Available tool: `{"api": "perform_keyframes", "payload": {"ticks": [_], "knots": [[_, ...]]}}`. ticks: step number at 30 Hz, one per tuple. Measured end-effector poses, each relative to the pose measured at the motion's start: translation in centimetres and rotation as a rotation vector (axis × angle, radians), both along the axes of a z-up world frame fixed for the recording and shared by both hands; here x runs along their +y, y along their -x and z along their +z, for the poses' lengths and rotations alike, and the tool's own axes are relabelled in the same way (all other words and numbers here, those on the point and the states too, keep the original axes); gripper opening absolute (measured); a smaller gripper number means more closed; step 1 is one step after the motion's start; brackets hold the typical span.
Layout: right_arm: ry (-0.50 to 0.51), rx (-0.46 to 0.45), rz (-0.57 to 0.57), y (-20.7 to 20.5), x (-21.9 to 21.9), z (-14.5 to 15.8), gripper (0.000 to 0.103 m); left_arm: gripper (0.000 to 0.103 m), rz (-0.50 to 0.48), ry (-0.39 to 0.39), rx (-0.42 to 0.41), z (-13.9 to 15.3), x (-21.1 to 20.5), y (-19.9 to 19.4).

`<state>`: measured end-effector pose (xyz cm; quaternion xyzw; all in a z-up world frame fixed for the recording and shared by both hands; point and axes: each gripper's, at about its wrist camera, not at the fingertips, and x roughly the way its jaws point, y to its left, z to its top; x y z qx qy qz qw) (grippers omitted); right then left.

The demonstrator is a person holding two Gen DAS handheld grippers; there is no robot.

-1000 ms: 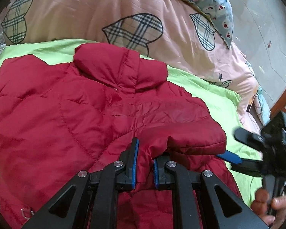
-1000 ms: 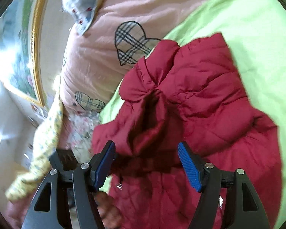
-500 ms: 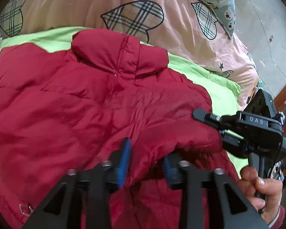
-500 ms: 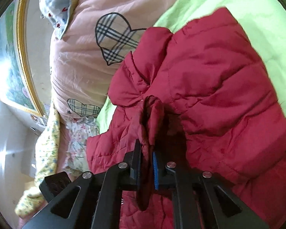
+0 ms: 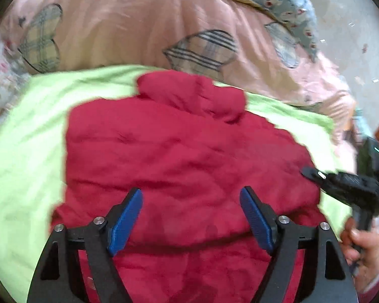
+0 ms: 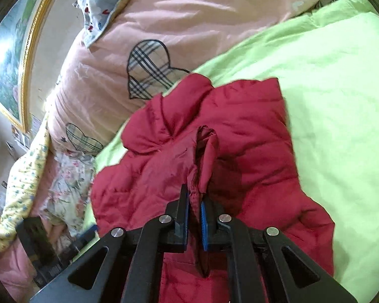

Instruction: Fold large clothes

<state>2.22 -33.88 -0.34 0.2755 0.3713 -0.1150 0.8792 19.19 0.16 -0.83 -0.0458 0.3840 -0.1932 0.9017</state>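
Two tools are seen over the puffy crimson quilted jacket (image 5: 184,151) on the lime-green bed sheet (image 5: 20,156): the right tool (image 6: 195,208) is clenched on a sleeve fold for folding, while the left tool (image 5: 190,217) is opening, nothing gripped.

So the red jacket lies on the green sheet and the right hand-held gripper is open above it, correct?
Not quite. The right wrist view shows the right hand-held gripper shut on a fold of the red jacket. The jacket does lie on the green sheet.
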Motion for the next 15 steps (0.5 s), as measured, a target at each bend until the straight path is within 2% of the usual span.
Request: {"api": "perform_keyframes", "payload": {"ticks": [6,11,12,13,15], "knots": [[0.006,0.03,-0.006,0.9,-0.7,-1.2,0.007,0.062,0.034,-0.067,0.03,-0.8,-0.1,-2.5],[0.074,0.039,0.001,0.6,0.2,-0.4,0.008,0.062,0.044,-0.131,0.112,-3.7,-1.7,-4.4],[0.098,0.037,0.002,0.6,0.7,0.1,0.014,0.063,0.048,-0.138,0.116,-4.0,-1.8,-4.5],[0.14,0.031,-0.004,0.7,1.2,0.8,0.015,0.063,0.056,-0.145,0.122,-4.1,-2.0,-4.7],[0.234,-0.005,-0.024,1.3,2.5,2.5,0.027,0.063,0.066,-0.146,0.124,-4.3,-2.3,-4.8]]}}
